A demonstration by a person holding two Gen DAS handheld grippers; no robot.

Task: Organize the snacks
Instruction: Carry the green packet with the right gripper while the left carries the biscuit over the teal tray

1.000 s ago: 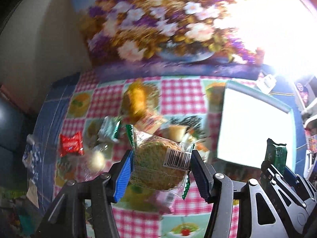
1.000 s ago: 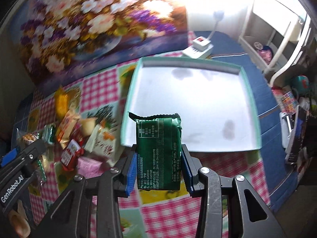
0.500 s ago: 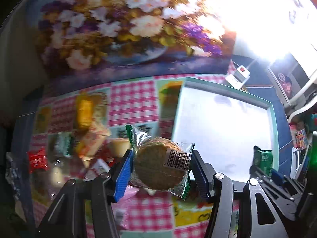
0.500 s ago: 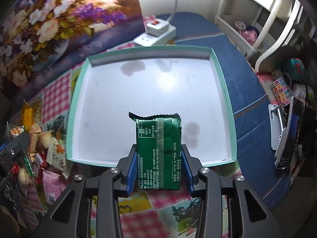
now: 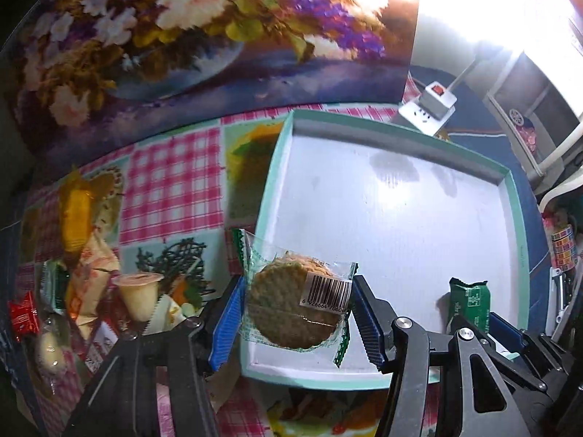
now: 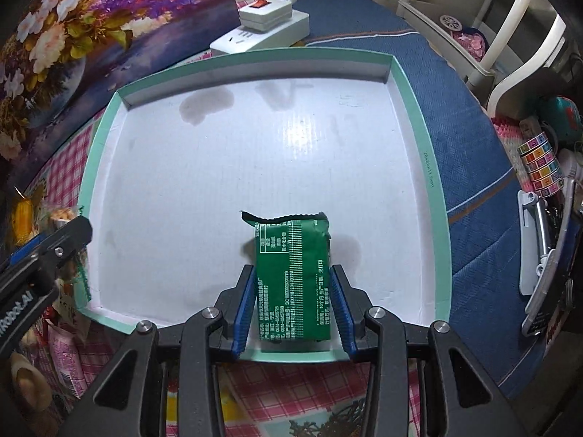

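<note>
White tray (image 6: 439,196) with mint rim, left hand-held gripper (image 5: 296,315) clamped on wrapped cookie (image 5: 291,309), right hand-held gripper (image 6: 294,304) clamped on green packet (image 6: 293,276)

A large flower painting (image 5: 204,32) was seen leaning at the back of the table, from 10 to 12 o'clock in the left wrist view. A white power strip (image 6: 260,31) with a red switch was placed at 12 o'clock in the right wrist view, on a blue cloth (image 6: 455,116). A pink checked tablecloth (image 5: 171,178) was spread at 9 o'clock. White shelving (image 6: 510,11) was seen at 2 o'clock, and a roll of coloured tape (image 6: 541,167) at 3 o'clock.
</note>
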